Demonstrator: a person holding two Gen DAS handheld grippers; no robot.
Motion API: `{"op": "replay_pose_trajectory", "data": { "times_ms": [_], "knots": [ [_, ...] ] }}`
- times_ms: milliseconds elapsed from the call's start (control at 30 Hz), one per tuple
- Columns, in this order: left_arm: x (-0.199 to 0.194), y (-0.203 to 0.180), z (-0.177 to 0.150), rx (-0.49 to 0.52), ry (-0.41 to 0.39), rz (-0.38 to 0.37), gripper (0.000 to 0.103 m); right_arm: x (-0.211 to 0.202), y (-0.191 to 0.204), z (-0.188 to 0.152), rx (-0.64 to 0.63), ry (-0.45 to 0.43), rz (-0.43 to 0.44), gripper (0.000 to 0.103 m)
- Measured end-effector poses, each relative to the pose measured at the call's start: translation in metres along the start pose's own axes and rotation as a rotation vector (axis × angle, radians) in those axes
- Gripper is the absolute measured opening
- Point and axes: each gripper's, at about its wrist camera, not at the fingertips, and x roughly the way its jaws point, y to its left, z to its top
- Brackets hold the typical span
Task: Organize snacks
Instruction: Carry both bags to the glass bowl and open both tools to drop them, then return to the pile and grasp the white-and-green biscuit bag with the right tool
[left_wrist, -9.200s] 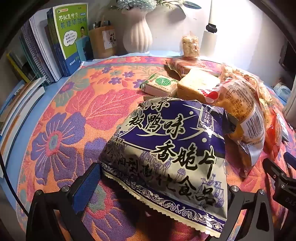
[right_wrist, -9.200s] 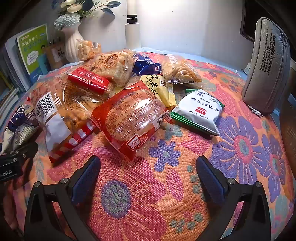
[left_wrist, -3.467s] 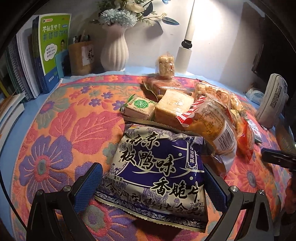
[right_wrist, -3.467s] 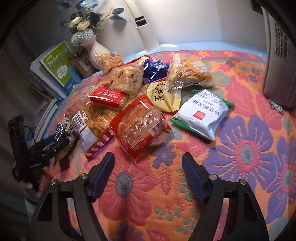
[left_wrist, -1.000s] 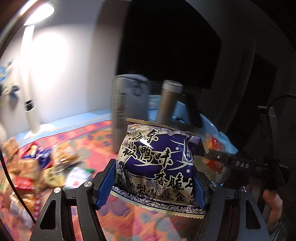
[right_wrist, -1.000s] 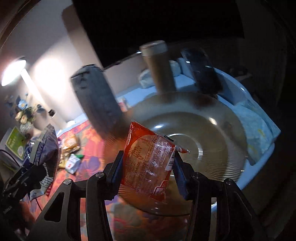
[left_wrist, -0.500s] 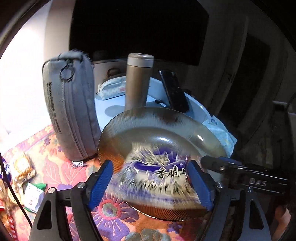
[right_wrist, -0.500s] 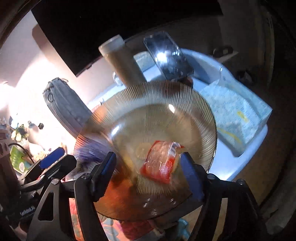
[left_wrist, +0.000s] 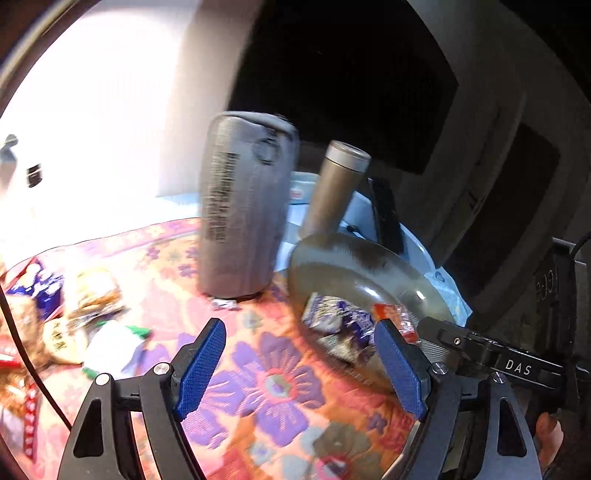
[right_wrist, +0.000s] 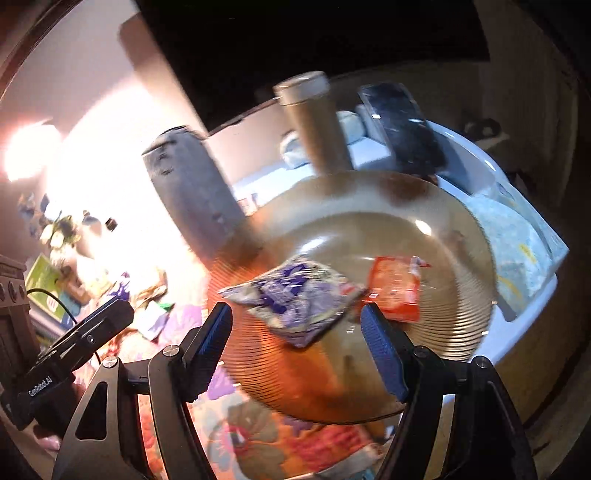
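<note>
The blue-and-white crisp bag (right_wrist: 295, 302) lies crumpled in the ribbed amber glass bowl (right_wrist: 436, 343), toward the bowl's 9 o'clock side, and the red-and-clear snack packet (right_wrist: 397, 288) lies just beside it toward 3 o'clock; their near corners look to touch, though blur makes this uncertain. In the left wrist view the same blue-and-white bag (left_wrist: 340, 325) and red packet (left_wrist: 393, 317) sit in the bowl (left_wrist: 354, 258) at about 2 o'clock from the left gripper (left_wrist: 301, 369).

The left gripper's blue-padded jaws stand wide apart with nothing between them, above the orange-and-purple floral tablecloth (left_wrist: 269, 387). The right gripper (right_wrist: 301, 350) also has its jaws spread and empty, hanging over the near rim of the bowl, the bag and packet showing beyond the gap.

Behind the bowl at 12 o'clock stands an upright bronze metal flask (right_wrist: 314, 122), with a dark phone (right_wrist: 400, 122) leaning at about 1 o'clock. A grey fabric pencil case (right_wrist: 195, 199) stands on end at the bowl's 10 o'clock. A pale blue patterned tissue pack (right_wrist: 517, 254) lies at 3 o'clock on the table.

Well apart at 9 o'clock in the left wrist view, the remaining pile of snack packets (left_wrist: 62, 314) lies blurred on the cloth.
</note>
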Motion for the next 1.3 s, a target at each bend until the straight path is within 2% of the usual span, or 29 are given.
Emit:
{"op": "replay_pose_trajectory", "data": {
  "times_ms": [300, 533, 733, 933, 1133, 1300],
  "knots": [
    [-0.078, 0.078, -0.025, -0.126, -0.1, 0.093, 0.08, 0.013, 0.068, -0.015, -0.139, 0.036, 0.057, 0.072],
    [-0.15, 0.142, -0.049, -0.178, -0.179, 0.321, 0.08, 0.031, 0.123, -0.031, -0.247, 0.076, 0.102, 0.072],
    [-0.19, 0.189, -0.071, -0.217, -0.202, 0.448, 0.08, 0.055, 0.167, -0.048, -0.316, 0.143, 0.17, 0.072],
    [-0.191, 0.226, -0.093, -0.303, -0.175, 0.445, 0.084, 0.092, 0.194, -0.063, -0.326, 0.235, 0.216, 0.072],
    [-0.155, 0.24, -0.104, -0.354, -0.095, 0.386, 0.084, 0.13, 0.203, -0.068, -0.275, 0.311, 0.219, 0.072],
    [-0.126, 0.249, -0.105, -0.371, -0.055, 0.377, 0.086, 0.154, 0.199, -0.063, -0.191, 0.343, 0.223, 0.072]
  ]
}}
